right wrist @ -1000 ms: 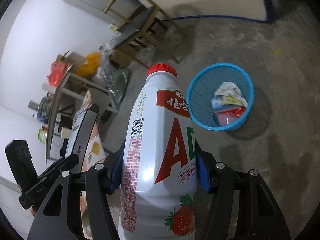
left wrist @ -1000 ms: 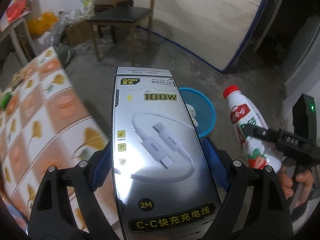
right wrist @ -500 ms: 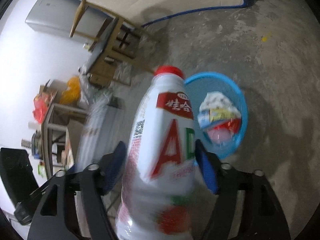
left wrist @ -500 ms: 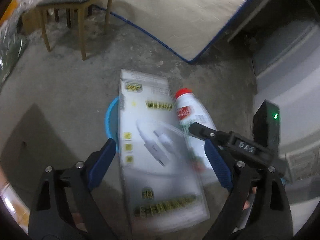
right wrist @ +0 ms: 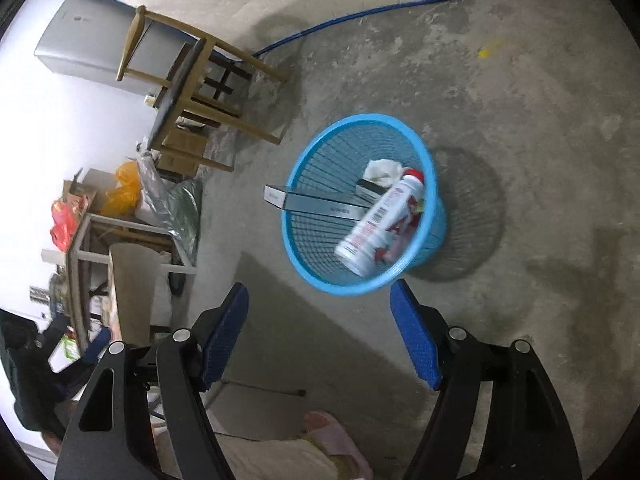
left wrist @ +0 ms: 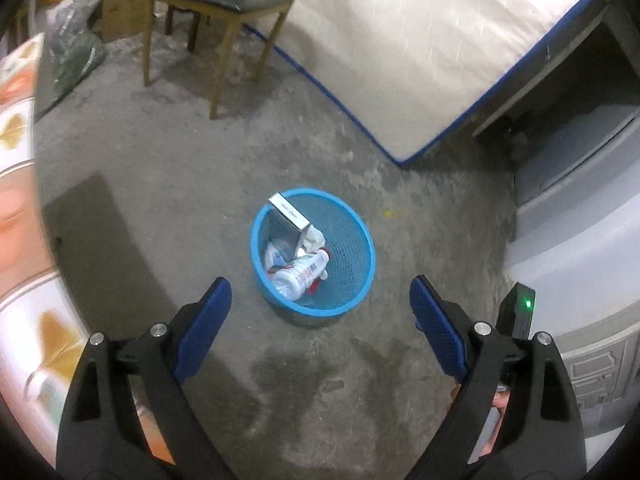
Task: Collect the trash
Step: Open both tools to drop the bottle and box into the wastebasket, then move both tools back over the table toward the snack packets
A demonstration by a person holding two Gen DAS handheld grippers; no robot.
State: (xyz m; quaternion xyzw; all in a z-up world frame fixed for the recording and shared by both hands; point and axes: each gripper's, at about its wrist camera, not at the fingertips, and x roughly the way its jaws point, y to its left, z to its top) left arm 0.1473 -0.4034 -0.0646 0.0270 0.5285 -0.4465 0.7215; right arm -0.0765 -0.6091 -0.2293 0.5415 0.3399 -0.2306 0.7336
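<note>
Wooden chair [left wrist: 218, 4] beside leaning mattress [left wrist: 420, 40]

Both grippers [left wrist: 320, 300] [right wrist: 320, 300] let go; box [left wrist: 289, 211] & bottle [right wrist: 376, 224] now in basket [left wrist: 360, 280].

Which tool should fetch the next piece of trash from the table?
Probably left. Both tools, left and right, hang open and empty above the blue basket, where the box and bottle lie. The patterned table borders the left tool's view.
</note>
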